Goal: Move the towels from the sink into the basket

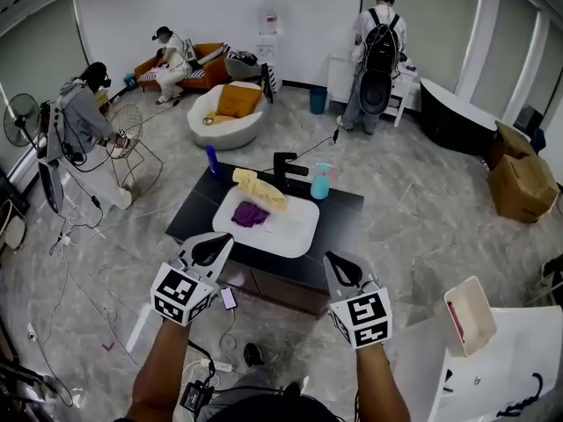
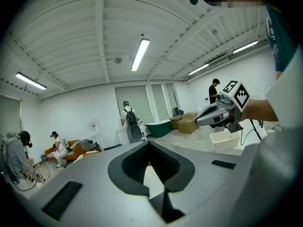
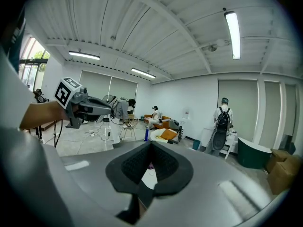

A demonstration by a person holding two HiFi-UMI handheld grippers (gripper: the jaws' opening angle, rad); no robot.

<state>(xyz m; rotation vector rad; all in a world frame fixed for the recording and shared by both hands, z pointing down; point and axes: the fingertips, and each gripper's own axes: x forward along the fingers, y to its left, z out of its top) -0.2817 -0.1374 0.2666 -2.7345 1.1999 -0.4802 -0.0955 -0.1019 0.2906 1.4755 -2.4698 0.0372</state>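
Observation:
A purple towel [image 1: 250, 214] lies in the white sink [image 1: 295, 233], which sits on a black cabinet. A yellow towel [image 1: 259, 189] is draped over the sink's back rim beside the black faucet [image 1: 283, 169]. The white basket [image 1: 471, 315] stands on a white surface at the lower right, also seen in the left gripper view [image 2: 225, 137]. My left gripper [image 1: 214, 247] and right gripper [image 1: 341, 270] hover short of the sink's near edge, both shut and empty. A bit of purple towel [image 3: 150, 166] shows between the right gripper's [image 3: 150, 148] jaws; the left gripper [image 2: 148, 148] points level across the room.
A blue bottle [image 1: 211, 161] and a teal bottle [image 1: 320, 183] stand on the cabinet behind the sink. Cables [image 1: 215, 363] trail on the floor near my feet. Several people, a white round chair [image 1: 227, 112], a dark tub [image 1: 453, 117] and cardboard boxes [image 1: 521, 178] stand farther off.

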